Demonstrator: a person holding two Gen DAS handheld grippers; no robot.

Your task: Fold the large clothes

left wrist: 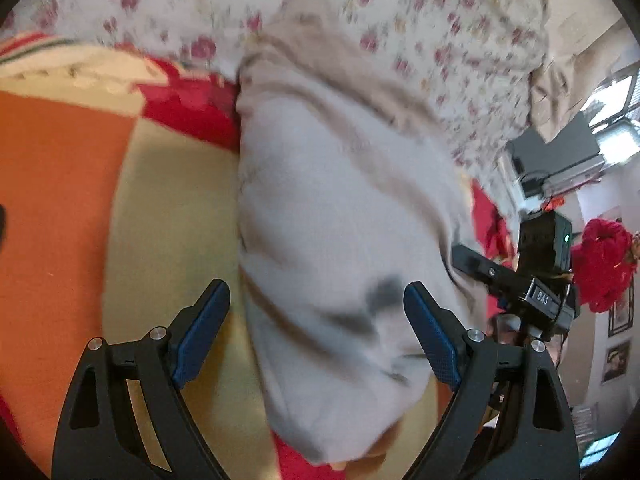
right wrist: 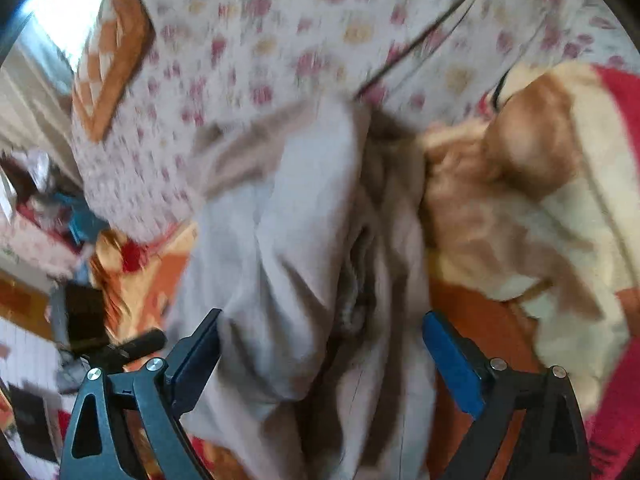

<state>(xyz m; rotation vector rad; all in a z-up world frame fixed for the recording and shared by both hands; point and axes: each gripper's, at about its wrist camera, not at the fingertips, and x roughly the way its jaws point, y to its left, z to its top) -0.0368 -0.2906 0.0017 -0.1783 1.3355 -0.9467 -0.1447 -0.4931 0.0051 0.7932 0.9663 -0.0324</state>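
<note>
Grey cloth, the garment, lies in a long bunched strip on the orange, cream and red blanket in the left wrist view, its far end against the floral sheet. The left gripper is spread wide over the garment's near end, holding nothing. The right gripper shows beside the garment.

In the right wrist view the right gripper also gapes, straddling the garment at a dark crease. Closing there could pinch several layers, or the blanket beneath, and drag the fold crooked.
</note>
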